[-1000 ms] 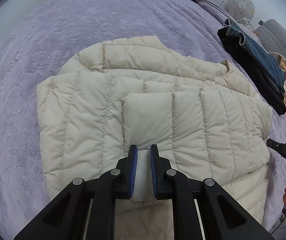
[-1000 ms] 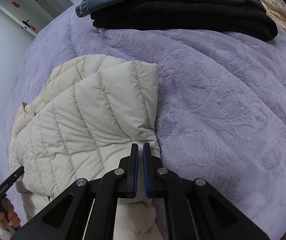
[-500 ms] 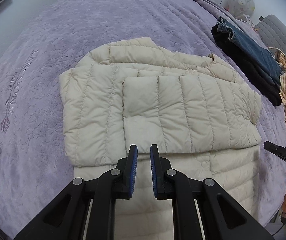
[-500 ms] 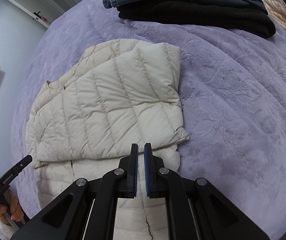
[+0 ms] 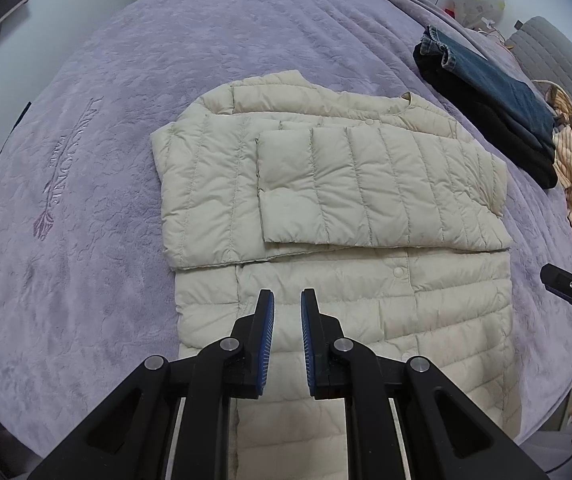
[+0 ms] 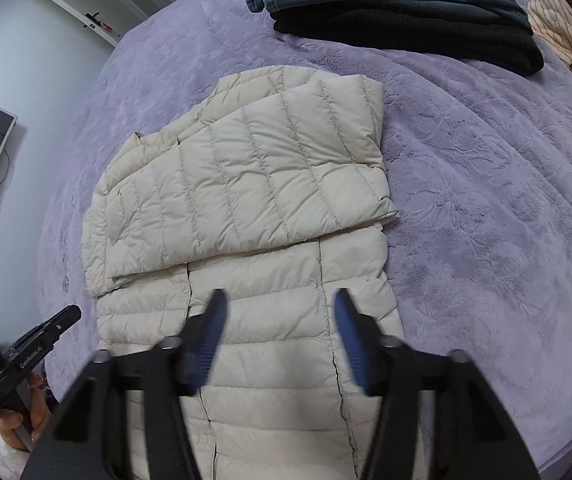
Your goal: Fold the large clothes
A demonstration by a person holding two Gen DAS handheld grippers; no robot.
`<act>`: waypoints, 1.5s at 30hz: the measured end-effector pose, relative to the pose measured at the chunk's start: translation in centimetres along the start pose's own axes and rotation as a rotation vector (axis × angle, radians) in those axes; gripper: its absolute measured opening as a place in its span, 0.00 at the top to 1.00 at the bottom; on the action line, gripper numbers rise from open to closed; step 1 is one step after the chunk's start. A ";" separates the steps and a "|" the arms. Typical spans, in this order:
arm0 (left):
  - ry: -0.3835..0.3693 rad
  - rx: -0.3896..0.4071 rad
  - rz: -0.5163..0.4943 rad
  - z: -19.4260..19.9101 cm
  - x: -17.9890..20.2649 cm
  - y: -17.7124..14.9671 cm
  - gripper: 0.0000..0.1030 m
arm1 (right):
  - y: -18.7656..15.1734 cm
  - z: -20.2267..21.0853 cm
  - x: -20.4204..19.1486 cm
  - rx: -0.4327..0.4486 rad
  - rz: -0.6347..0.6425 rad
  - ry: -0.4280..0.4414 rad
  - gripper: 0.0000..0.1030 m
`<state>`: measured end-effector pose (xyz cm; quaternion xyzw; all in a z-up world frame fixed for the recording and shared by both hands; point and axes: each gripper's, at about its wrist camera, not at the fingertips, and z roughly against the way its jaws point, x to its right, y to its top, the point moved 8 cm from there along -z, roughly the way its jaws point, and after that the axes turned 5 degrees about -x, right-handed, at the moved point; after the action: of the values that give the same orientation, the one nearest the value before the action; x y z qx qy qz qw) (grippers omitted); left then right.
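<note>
Your right gripper (image 6: 278,336) is spread wide with nothing between the fingers, blurred and hanging just above the lower body of the cream puffer jacket (image 6: 246,240). Your left gripper (image 5: 286,340) has only a narrow gap between its blue pads, also holding nothing, parked over the bottom-left part of the jacket (image 5: 326,220).

The jacket lies flat on the purple bed cover (image 5: 86,200), collar pointing away from you, both sleeves (image 5: 366,192) crossed over the chest. So I'd say the next step is bringing the bottom half up over the sleeves.

Tips: open the left a bit more, then pinch each bottom corner of the hem, which sits below your view in both cameras. Take both layers, since puffer fabric is slippery and springy. Lift evenly, carry toward the collar, and lay it down without dragging the sleeves loose. The jeans stack (image 6: 406,4) is well apart, no worries there.
</note>
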<state>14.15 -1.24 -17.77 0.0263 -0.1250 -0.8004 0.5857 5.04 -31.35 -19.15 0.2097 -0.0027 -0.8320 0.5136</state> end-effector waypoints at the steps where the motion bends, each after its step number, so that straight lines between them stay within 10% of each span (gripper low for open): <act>1: 0.003 0.004 0.004 0.3 -0.1 -0.2 0.85 | -0.1 0.3 -0.3 0.001 0.007 -0.001 0.29; 4: 0.011 0.007 0.008 0.8 -0.4 -0.7 0.85 | -0.6 1.0 -0.8 0.004 0.018 0.002 0.29; 6: 0.020 0.007 0.014 1.3 -0.6 -1.1 0.44 | -0.9 1.3 -1.1 0.006 0.022 -0.002 0.29; 7: 0.042 0.016 0.027 1.7 -0.9 -1.3 0.00 | -1.1 1.4 -1.2 0.005 0.022 -0.004 0.29; 20: 0.075 0.013 0.031 3.9 -2.0 -3.6 0.01 | -2.8 3.6 -2.7 0.010 0.048 0.002 0.13; 21: 0.078 0.010 0.031 4.1 -2.1 -3.8 0.01 | -3.0 3.6 -2.8 0.006 0.056 -0.001 0.00; 34: 0.127 -0.018 0.017 4.2 -4.2 -6.3 0.01 | -5.7 4.4 -2.4 -0.033 0.010 0.059 0.00; 45: -0.001 -0.217 0.061 -0.2 -8.2 -13.8 0.01 | -10.2 2.2 4.1 -0.195 -0.148 0.101 0.00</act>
<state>3.89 10.37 -22.01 -0.0414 -0.0388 -0.7910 0.6092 -6.04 -30.45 -20.78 0.2000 0.1198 -0.8522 0.4684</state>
